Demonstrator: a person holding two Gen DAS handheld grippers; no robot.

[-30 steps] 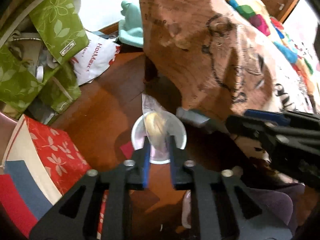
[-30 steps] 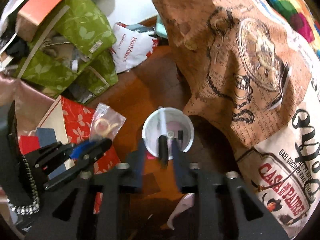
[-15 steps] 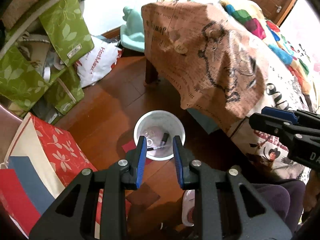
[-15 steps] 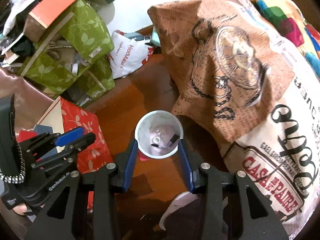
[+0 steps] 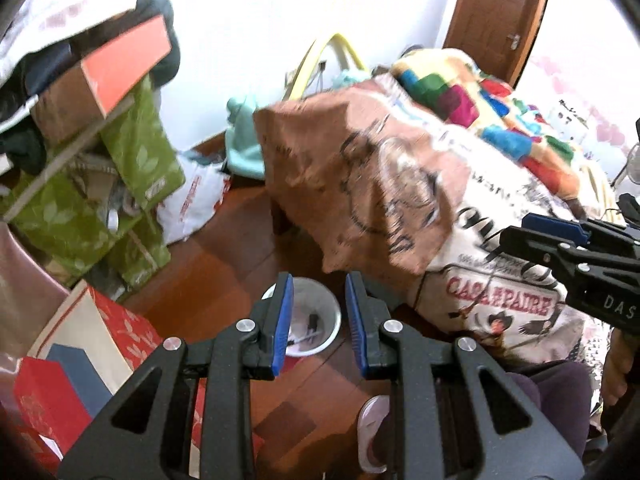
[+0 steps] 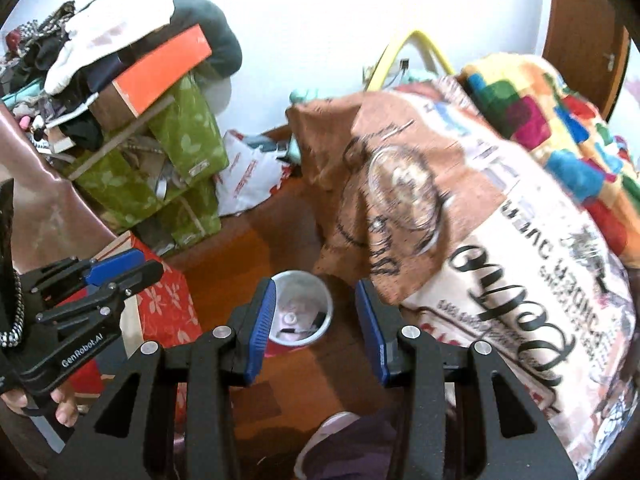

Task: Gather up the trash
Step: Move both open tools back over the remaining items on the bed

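Both grippers are high above the white bin [image 5: 320, 312], looking down at it.

Left gripper [image 5: 319, 300]: jaws spread, nothing between the blue pads [image 5: 283, 316]. In the left wrist view the bin sits in the gap between the pads, partly hidden by the left one.

Right gripper [image 6: 316, 314]: jaws spread wider, empty. In the right wrist view the bin [image 6: 301, 309] shows in the gap just beside the left pad [image 6: 262, 326].

Trash is in the bin: a clear plastic wrapper [image 6: 290, 316] with a pale round piece inside, plus a dark marker-like stick [image 6: 316, 317] lying on the bottom. Details are too small to tell more.

The bin stands upright on the wooden floor [image 5: 224, 276]. Relative to the bin:
- far side and right: bed corner draped with a brown printed cloth [image 5: 360, 176], its hanging corner just above the bin rim; whether they touch, cannot tell. A colourful patchwork blanket [image 5: 460, 96] lies further back on the bed.
- left: red floral box [image 6: 168, 300], near but apart.
- far left: stack of green leaf-print bags [image 6: 180, 152] with an orange box [image 6: 160, 68] on top, and a white plastic bag [image 6: 248, 176] beside them.
- near side: a pale slipper [image 5: 370, 436] on the floor.

Each gripper is visible in the other's view: right one [image 5: 560, 248] at the right edge, left one [image 6: 96, 280] at the left edge, with the holder's fingers [image 6: 64, 412] under it.
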